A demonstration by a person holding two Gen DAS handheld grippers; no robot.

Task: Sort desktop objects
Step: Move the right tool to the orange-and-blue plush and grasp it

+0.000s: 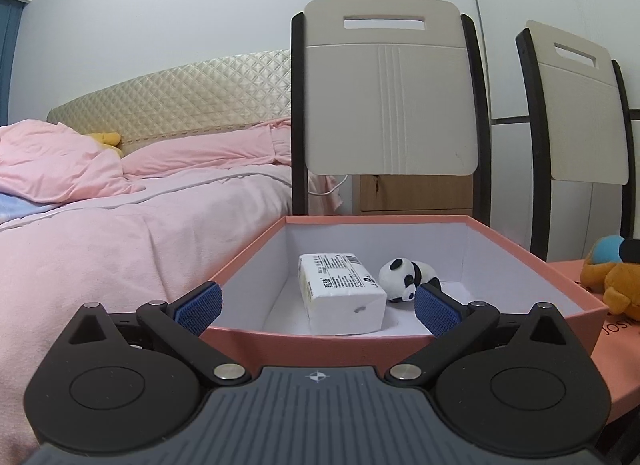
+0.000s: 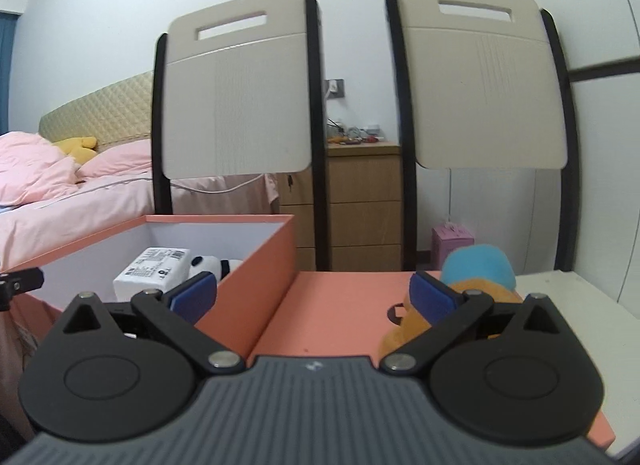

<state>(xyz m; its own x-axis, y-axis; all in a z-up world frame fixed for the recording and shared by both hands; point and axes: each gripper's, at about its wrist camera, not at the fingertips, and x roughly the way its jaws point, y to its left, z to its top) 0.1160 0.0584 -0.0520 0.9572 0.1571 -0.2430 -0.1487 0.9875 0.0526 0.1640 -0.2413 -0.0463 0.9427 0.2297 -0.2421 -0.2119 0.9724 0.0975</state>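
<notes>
Two items already in salmon-pink open cardboard box (image 1: 256, 249), left view: white wrapped tissue pack (image 1: 340, 291), small panda plush (image 1: 408, 275); your left gripper (image 1: 318, 307) spread wide, empty.
Right view: right gripper (image 2: 312, 297) fully spread, empty; orange-and-blue plush toy (image 2: 476, 277) just beyond right pad, on pink lid (image 2: 340, 305). Next: you centre on it, pinch.

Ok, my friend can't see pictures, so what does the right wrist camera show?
The open right tongs point over a flat orange lid, with an orange and blue plush toy just behind the right-hand pad. To the left stands an open orange box holding a white tissue pack and a small panda plush.
</notes>
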